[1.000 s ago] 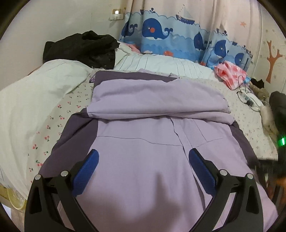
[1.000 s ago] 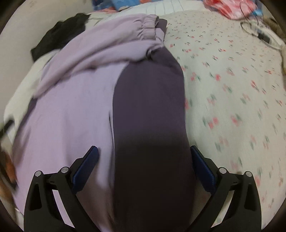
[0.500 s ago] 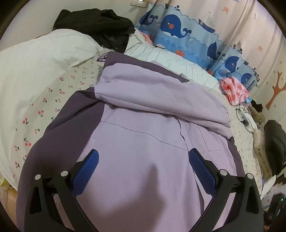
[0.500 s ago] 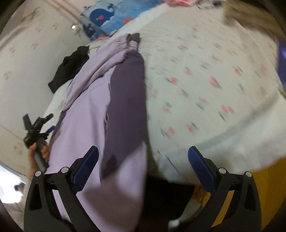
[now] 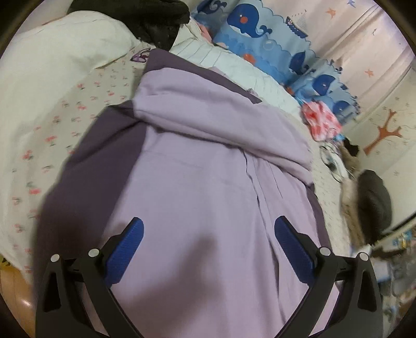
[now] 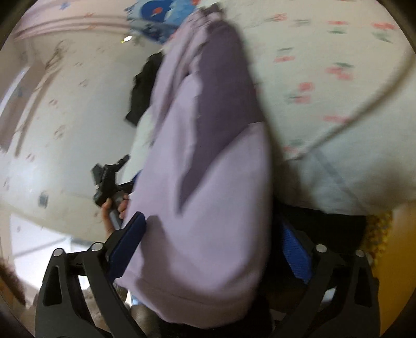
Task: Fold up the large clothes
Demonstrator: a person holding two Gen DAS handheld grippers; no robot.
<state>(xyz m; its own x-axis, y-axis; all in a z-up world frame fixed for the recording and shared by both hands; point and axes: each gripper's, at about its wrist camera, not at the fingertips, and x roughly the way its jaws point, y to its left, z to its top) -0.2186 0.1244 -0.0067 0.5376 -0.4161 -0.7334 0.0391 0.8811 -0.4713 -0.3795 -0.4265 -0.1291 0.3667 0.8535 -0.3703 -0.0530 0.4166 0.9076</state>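
Note:
A large lilac garment with dark purple side panels [image 5: 208,187] lies spread on the bed, its far part folded back over itself. My left gripper [image 5: 208,231] is open above the garment's near end, its blue pads apart over the cloth. In the right wrist view the garment's near end [image 6: 208,208] hangs over the bed edge. My right gripper [image 6: 215,234] is open with that hanging cloth between its pads. The left gripper and the hand that holds it [image 6: 109,182] show beyond the cloth.
The bed has a cherry-print sheet [image 5: 52,130], a white duvet [image 5: 52,52] and black clothes [image 5: 156,18] at the far left. A whale-print curtain [image 5: 260,33], a pink cloth [image 5: 322,122], cables and a dark fur-trimmed coat [image 5: 371,200] lie to the right.
The right gripper has dropped from above the garment to below the bed edge, at the hanging hem. The left gripper has shifted left and tilted over the garment.

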